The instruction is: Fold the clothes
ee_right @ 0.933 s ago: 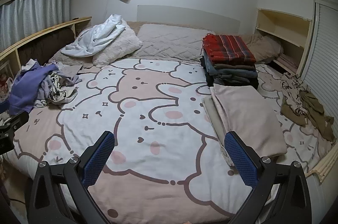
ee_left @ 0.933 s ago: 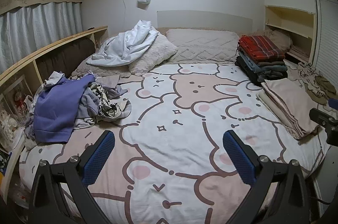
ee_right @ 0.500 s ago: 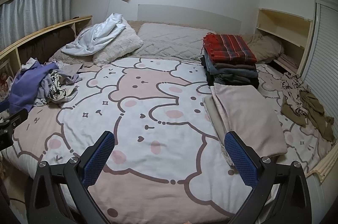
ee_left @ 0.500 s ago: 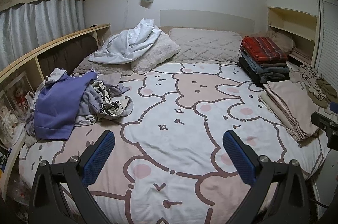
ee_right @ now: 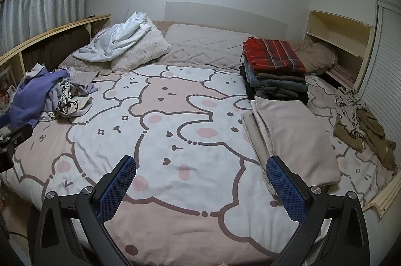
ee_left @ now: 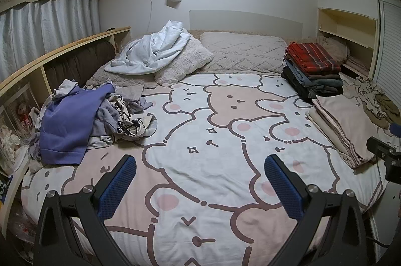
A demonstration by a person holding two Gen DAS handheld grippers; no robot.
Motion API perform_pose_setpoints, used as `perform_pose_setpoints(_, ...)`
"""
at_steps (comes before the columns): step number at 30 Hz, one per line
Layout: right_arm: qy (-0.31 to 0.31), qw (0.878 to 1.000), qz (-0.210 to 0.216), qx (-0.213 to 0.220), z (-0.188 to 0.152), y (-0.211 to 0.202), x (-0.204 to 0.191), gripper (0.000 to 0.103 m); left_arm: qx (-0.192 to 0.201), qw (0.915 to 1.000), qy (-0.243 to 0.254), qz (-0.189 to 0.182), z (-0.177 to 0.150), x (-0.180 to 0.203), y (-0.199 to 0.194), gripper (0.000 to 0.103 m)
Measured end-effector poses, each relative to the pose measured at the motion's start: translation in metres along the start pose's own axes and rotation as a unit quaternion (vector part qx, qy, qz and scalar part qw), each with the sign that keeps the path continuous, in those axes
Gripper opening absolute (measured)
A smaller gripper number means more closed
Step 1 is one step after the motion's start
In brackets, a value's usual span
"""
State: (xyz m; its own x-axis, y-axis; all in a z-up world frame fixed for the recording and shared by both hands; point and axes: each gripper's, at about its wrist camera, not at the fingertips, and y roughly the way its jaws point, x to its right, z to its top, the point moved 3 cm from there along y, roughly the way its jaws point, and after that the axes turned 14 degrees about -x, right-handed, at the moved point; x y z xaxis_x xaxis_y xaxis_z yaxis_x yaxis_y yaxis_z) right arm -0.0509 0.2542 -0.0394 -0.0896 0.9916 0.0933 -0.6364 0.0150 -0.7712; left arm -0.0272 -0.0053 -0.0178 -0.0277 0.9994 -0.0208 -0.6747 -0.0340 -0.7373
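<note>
Task looks partway done, judging by how things lie: a neat stack of folded clothes (ee_right: 274,70) w/ a red plaid piece on top sits at the bed's far right side, just in front of the pillows; a folded beige pile (ee_right: 293,135) lies right beside it, nearer the camera. Still to fold — the heap of unfolded clothes (ee_left: 85,115) on the left side, led by a purple sweatshirt (ee_left: 67,125), plus a small crumpled bunch of olive and patterned fabric (ee_right: 358,120) at the right edge; a white garment (ee_left: 155,50) draped over a fluffy pillow may count too, can't tell.

Left gripper (ee_left: 200,187) spread wide, nothing between its blue textured pads; right gripper (ee_right: 201,187) likewise spread & empty; both hang over the bare middle of the bear-print bedspread (ee_left: 213,140).

Materials: the sweatshirt looks thick, fleecy, limp; the plaid is woven w/ a fringed edge; beige pile smooth, flat, squared; bedspread soft, lightly rumpled.
</note>
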Motion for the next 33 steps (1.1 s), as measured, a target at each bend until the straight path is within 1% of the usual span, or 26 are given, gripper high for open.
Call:
perform_pose_setpoints(17,-0.001,1.000,0.002,-0.003,-0.0009,0.0020,-0.0035,0.103,-0.002,1.0000,-0.004,-0.003,0.0012,-0.0016,0.0003,0.103)
perform_pose_setpoints(33,-0.015,1.000,0.006,-0.009,-0.0006,0.0053,-0.0093,0.103,-0.005,0.9998,-0.017,0.001,0.0003,-0.0087,0.0001,0.103)
